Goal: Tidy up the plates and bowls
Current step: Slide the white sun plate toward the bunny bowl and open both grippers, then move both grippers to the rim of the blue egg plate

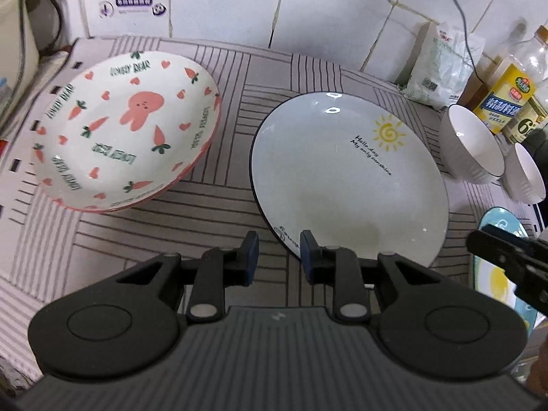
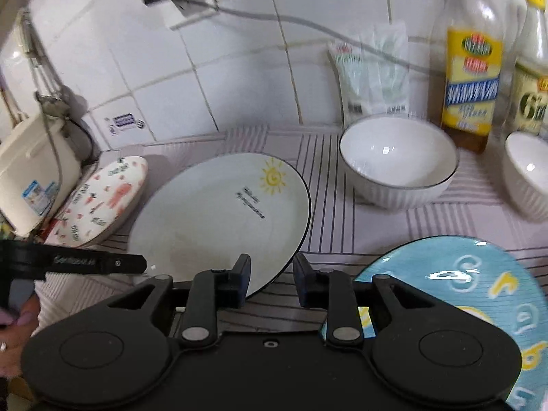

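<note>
Left gripper [image 1: 279,257] and right gripper [image 2: 270,279] hovered parted and empty above sun plate [image 1: 349,178] on counter [image 1: 236,78].

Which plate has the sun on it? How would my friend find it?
Look at the striped mat below the white tiled wall. The sun plate lies in its middle, between the bunny plate and two white bowls. Only it has a yellow sun and black rim.

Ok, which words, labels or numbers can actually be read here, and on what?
"Hello day / My only sunshine": sun plate.
"LOVELY BEAR", repeated: carrot plate.
"6": yellow bottle label.
Large pale letters on the blue plate: unclear.
Wall sticker, bag, other bottle print: too blurred.
</note>
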Action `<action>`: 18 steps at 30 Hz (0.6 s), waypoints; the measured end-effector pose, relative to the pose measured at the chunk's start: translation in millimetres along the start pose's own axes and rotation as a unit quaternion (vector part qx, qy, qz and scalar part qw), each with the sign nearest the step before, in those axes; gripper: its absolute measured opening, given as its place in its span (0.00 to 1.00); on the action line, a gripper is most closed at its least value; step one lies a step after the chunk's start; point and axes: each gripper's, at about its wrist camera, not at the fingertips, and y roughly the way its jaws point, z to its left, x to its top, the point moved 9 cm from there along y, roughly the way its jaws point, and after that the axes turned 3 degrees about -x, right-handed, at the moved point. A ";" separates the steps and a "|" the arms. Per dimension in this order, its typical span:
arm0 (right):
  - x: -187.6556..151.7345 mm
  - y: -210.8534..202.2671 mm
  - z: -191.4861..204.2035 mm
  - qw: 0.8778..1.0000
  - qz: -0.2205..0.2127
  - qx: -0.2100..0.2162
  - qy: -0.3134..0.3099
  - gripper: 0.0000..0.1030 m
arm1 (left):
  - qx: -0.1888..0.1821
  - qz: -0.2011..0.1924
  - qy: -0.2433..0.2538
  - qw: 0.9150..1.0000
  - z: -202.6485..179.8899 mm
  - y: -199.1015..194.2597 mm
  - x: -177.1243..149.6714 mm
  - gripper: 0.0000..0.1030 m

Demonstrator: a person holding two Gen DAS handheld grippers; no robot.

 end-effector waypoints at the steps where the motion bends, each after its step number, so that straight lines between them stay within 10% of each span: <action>1: 0.1 -7.3 0.5 1.000 -0.003 0.000 -0.008 0.32 | 0.000 -0.002 0.003 1.000 -2.4 -5.8 -0.1 0.24; 18: -18.6 -114.3 -39.7 0.998 -0.041 -0.050 -0.012 0.49 | -0.042 -0.010 0.076 0.996 -66.4 -70.0 -23.0 0.24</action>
